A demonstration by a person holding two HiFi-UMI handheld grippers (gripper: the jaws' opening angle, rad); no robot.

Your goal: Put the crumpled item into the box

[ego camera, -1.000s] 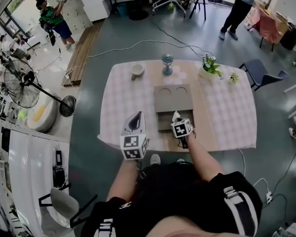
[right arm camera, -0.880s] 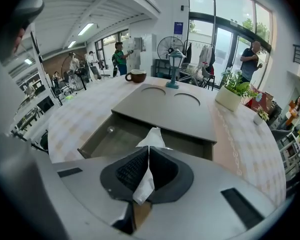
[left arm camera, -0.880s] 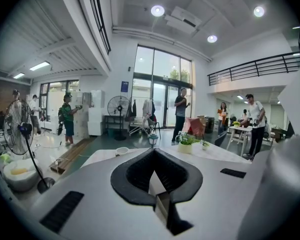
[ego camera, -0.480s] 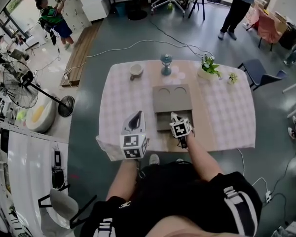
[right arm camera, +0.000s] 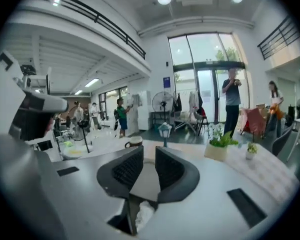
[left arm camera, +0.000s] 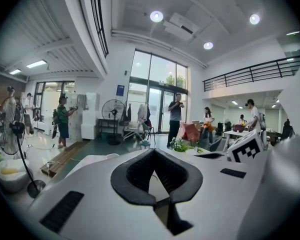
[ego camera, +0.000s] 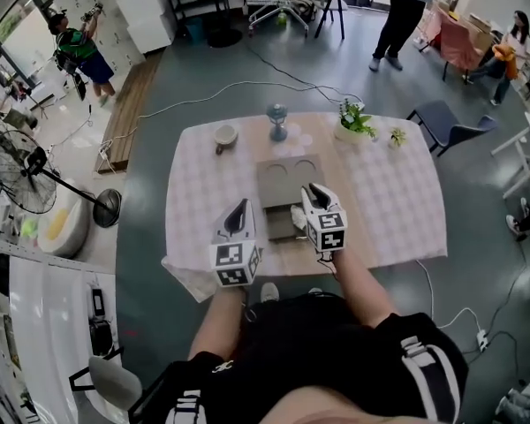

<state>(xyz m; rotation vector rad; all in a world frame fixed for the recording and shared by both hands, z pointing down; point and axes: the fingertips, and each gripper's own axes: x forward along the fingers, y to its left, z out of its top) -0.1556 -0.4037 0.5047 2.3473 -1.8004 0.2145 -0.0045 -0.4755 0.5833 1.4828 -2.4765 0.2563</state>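
Note:
A flat grey-brown box with two round holes in its top lies mid-table, its near compartment open toward me. A white crumpled item shows at that open part, just left of my right gripper. In the right gripper view the crumpled item sits low under the gripper, whose jaws stand a narrow gap apart with the box showing between them. My left gripper hovers over the near left of the table. In its own view the left gripper has its tips together and holds nothing.
On the checked tablecloth at the far side stand a cup, a blue lamp-like stand, a potted plant and a smaller plant. A chair is past the right corner, a floor fan at far left.
My right gripper has lifted and moved farther over the box; the white item that was at its tips now lies beside it. The left gripper has barely moved.

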